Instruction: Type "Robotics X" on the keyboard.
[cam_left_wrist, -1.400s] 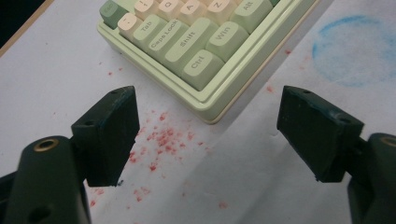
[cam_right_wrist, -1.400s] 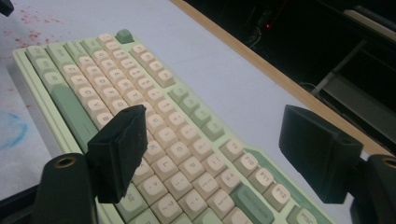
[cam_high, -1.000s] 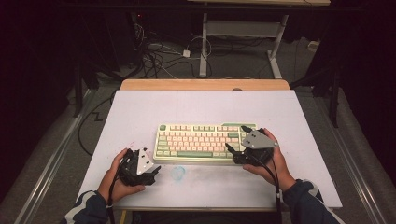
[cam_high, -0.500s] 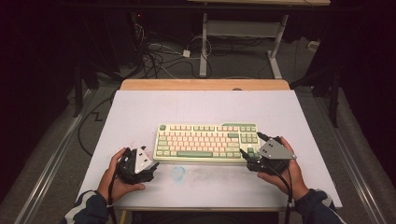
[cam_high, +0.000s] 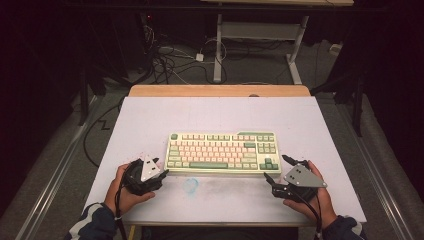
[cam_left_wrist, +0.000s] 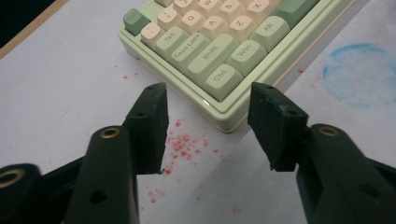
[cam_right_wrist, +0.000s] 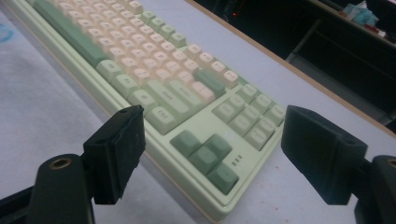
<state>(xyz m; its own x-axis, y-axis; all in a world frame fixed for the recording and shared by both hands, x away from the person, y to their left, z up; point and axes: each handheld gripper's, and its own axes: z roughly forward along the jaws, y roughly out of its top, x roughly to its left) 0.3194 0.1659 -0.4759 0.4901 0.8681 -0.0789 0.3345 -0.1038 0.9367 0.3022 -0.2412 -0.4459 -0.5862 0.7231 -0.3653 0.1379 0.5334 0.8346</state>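
High view: a green and pink keyboard (cam_high: 222, 152) lies mid-table (cam_high: 150, 120). Left gripper (cam_high: 161, 173), jaws half apart and just closing, straddles its near left corner without touching. Right gripper (cam_high: 276, 170) gapes wide at the near right corner, holding nothing.

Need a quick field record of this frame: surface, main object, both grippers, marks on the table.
surface: white table, wooden edge at the far side
object: green and cream keyboard, flat, mid-table
left gripper: at the keyboard's near left corner, jaws have just been closing, apart, nothing between the pads
right gripper: at the keyboard's near right corner, jaws wide, holding nothing
contact: neither gripper grips the keyboard
marks: blue ring stain in front of the keyboard; red specks by the left corner
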